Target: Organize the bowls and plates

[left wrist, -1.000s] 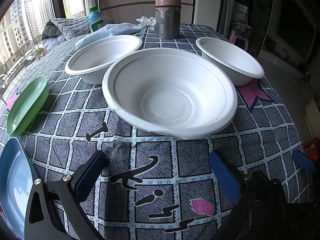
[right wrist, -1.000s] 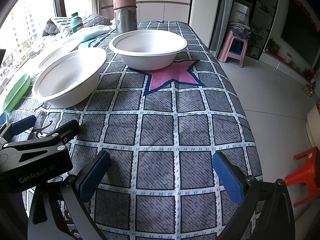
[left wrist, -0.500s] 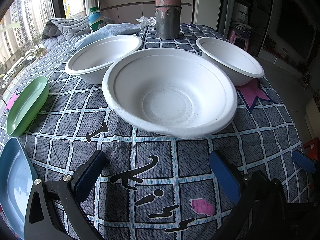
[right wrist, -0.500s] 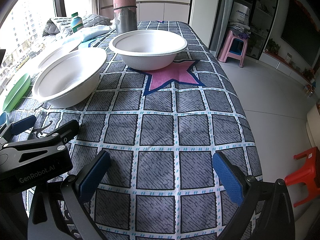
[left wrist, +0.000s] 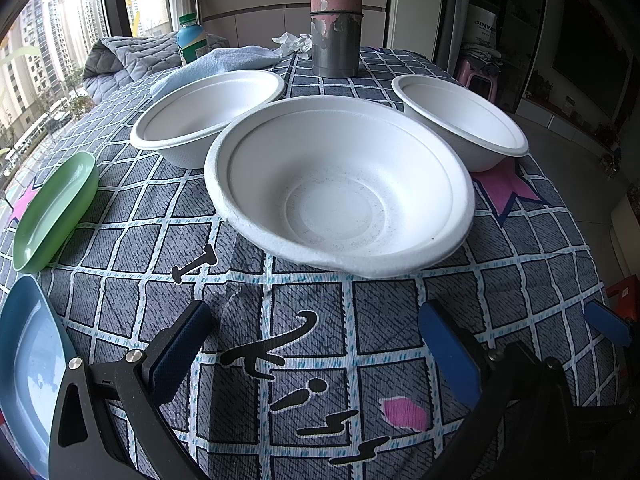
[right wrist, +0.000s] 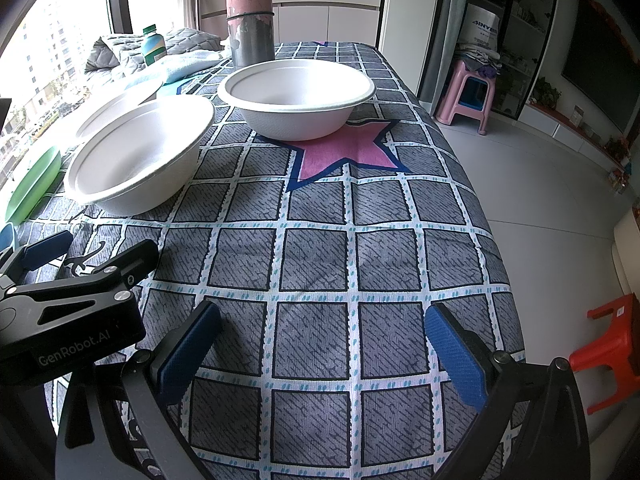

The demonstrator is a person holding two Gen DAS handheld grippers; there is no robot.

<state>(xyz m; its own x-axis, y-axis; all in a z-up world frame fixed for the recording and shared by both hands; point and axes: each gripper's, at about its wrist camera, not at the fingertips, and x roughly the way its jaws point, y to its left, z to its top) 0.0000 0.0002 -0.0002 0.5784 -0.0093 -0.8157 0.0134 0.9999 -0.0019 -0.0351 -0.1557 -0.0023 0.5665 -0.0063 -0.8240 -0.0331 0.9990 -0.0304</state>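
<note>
Three white bowls are set on the checked cloth (left wrist: 312, 344) of the worktop: the near bowl (left wrist: 340, 184) just ahead of the left gripper (left wrist: 316, 344), the left bowl (left wrist: 208, 112) behind it with rims almost touching, and the right bowl (right wrist: 296, 96) on a pink star (right wrist: 352, 152). A green plate (left wrist: 52, 212) and a blue plate (left wrist: 28, 360) are seen at the left edge, and a metal cylinder (left wrist: 336, 20) stands behind the bowls. The jaws of the left gripper and the right gripper (right wrist: 320, 344) are held wide apart over bare cloth, nothing being gripped
</note>
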